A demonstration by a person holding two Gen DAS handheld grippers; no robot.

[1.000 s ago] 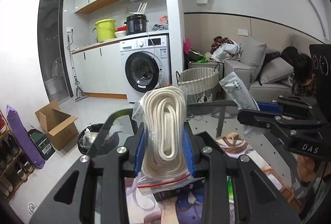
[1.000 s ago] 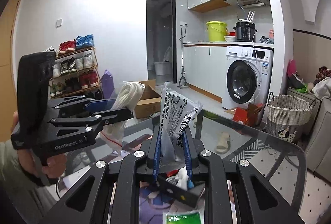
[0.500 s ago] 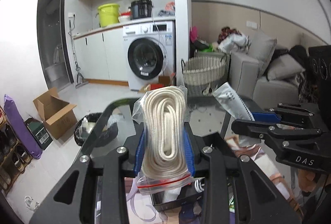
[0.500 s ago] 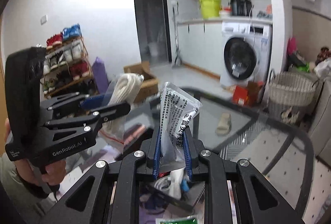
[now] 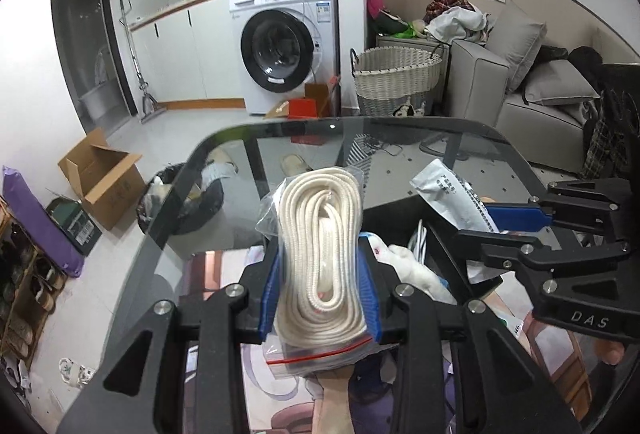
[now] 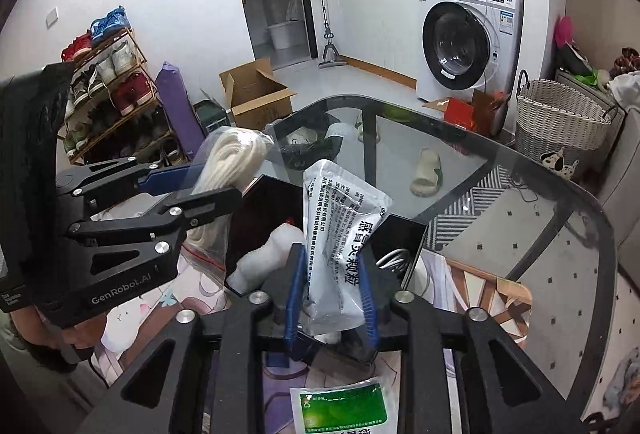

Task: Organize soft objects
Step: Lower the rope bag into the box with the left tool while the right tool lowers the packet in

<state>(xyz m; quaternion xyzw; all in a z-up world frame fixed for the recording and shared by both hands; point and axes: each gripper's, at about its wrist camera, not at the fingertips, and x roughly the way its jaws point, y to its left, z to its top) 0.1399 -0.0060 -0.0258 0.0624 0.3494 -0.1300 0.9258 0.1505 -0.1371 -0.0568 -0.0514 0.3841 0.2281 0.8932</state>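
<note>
Your left claw [image 5: 320, 294] is pinching a clear zip bag of coiled white rope [image 5: 320, 254] between its blue pads; the braided cord is wound in a long oval and the bag's red seal strip sits just below the fingers. The bag stands upright, raised above the dark glass bench [image 5: 400, 149], whose rounded edge curves across the view.

Your right claw [image 6: 332, 298] is pinching a crinkled grey foil pouch [image 6: 340, 230] printed with black text, also held upright, its top corner tilted slightly to the right. Directly under both claws sits a black, glossy-walled box [image 6: 400, 234] on a printed mat; inside it you can see a soft white plush shape [image 6: 268, 258] and some white cable [image 6: 394, 258]. From the left wrist view the pouch [image 5: 452, 201] hangs over the box's far side, beside the rope bag.

A flat green-and-white sachet [image 6: 344, 410] lies on the mat just in front of the box, nearer to you.
</note>
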